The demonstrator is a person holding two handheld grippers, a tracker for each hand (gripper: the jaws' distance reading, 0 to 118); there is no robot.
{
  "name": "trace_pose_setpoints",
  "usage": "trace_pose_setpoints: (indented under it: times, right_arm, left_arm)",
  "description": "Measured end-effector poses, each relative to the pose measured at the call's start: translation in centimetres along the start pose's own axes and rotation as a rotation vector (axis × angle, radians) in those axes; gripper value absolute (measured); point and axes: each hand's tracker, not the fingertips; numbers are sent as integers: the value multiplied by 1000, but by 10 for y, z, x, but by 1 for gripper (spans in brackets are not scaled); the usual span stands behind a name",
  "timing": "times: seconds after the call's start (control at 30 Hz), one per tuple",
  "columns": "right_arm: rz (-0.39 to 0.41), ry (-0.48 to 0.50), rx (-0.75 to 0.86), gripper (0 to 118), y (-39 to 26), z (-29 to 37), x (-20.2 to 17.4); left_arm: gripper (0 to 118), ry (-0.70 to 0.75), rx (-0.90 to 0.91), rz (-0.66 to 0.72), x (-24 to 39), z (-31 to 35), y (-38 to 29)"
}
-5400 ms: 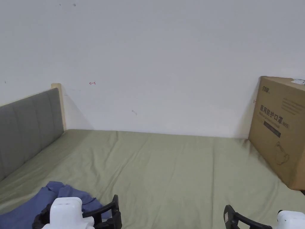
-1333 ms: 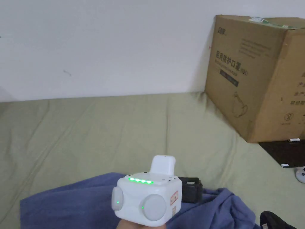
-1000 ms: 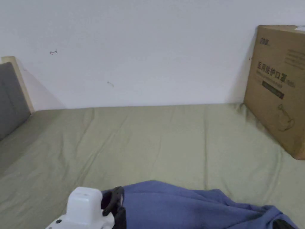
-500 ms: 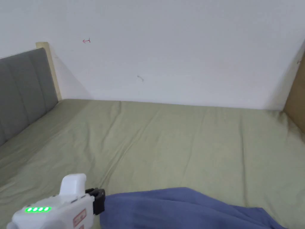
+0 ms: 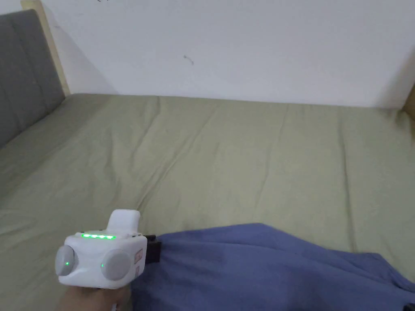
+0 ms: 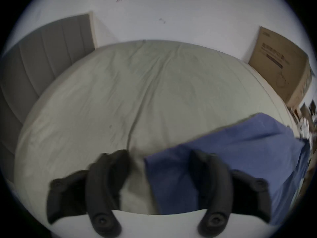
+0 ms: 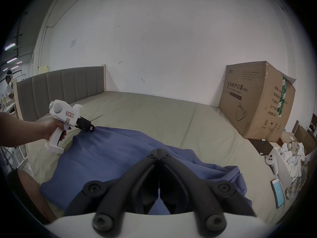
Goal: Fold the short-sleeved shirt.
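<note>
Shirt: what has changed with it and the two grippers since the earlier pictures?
The shirt, a crumpled heap 5.4 s ago, now lies spread wide on the bed. The left gripper has come to its far corner, jaws open. The right gripper, open then, is now shut. The box stayed.

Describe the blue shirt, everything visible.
The shirt is plain blue soft cloth. It lies spread but rumpled on the green bed sheet, unfolded, with its right side bunched. One straight edge and corner lie between the open fingers of the left gripper, one finger over the cloth. The right gripper is shut over its near part; whether it pinches cloth is unclear.
</note>
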Motion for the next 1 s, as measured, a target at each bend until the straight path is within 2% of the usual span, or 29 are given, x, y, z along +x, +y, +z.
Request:
trace_pose_setpoints:
  times: [0.07, 0.13, 0.17, 0.23, 0.37, 0.47, 0.53, 0.57, 0.6, 0.63, 0.67, 0.7, 0.77, 0.83, 0.87, 0.9, 0.93, 0.97, 1.0]
  right_arm:
    - [-20, -2, -3, 0, -1, 2, 4]
    - [-45, -10, -3, 0, 0, 5, 11]
    - [-47, -17, -2, 0, 0, 8, 15]
    - [-57, -61, -15, 0, 0, 14, 25]
    - [-80, -183, -49, 0, -6, 33, 61]
    - [-86, -273, -128, 0, -22, 38, 106]
    - [-156, -275, -228, 2, -42, 32, 140]
    - [-207, -244, -197, 2, -55, 31, 159]
    - [-227, -254, -218, 19, -65, 28, 173]
    - [-192, -292, -301, 58, -75, 17, 185]
    - [-170, -316, -385, 88, -84, 5, 196]
    - [-173, -284, -436, 96, -91, -4, 203]
    - [-250, -244, -528, 96, -101, -18, 208]
    - [-263, -145, -554, 96, -95, -22, 189]
    - [-253, -138, -566, 94, -98, -24, 183]
    - [-231, -160, -556, 84, -98, -23, 175]
    - [-201, -120, -535, 38, -108, -25, 171]
    - [-181, -113, -497, 5, -108, -23, 165]
    - [-147, -159, -488, 5, -103, -21, 160]
  left_arm:
    - [4, -5, 10, -101, 17, 7, -5]
    - [4, 3, -4, -189, 36, 14, -9]
    - [4, -22, -3, -162, 33, 17, -7]
    - [4, -233, -30, -16, 34, 30, -2]
    - [3, -233, 135, -21, 29, 67, 5]
    - [3, -250, 206, 40, 26, 96, 12]
    - [3, -253, 250, 61, 23, 112, 17]
    - [3, -254, 250, 63, 21, 117, 20]
    - [3, -256, 256, 73, 18, 120, 23]
    - [3, -254, 263, 81, 16, 123, 26]
    - [3, -254, 264, 85, 15, 124, 28]
    - [3, -253, 264, 85, 15, 124, 30]
    - [3, -244, 266, 71, 21, 126, 33]
    - [3, -245, 264, 62, 25, 126, 33]
    - [3, -248, 258, 59, 22, 122, 32]
    - [3, -244, 259, 52, 24, 122, 31]
    - [3, -246, 256, 44, 26, 122, 31]
    - [3, -246, 252, 38, 27, 123, 30]
    - [3, -244, 253, 33, 30, 126, 28]
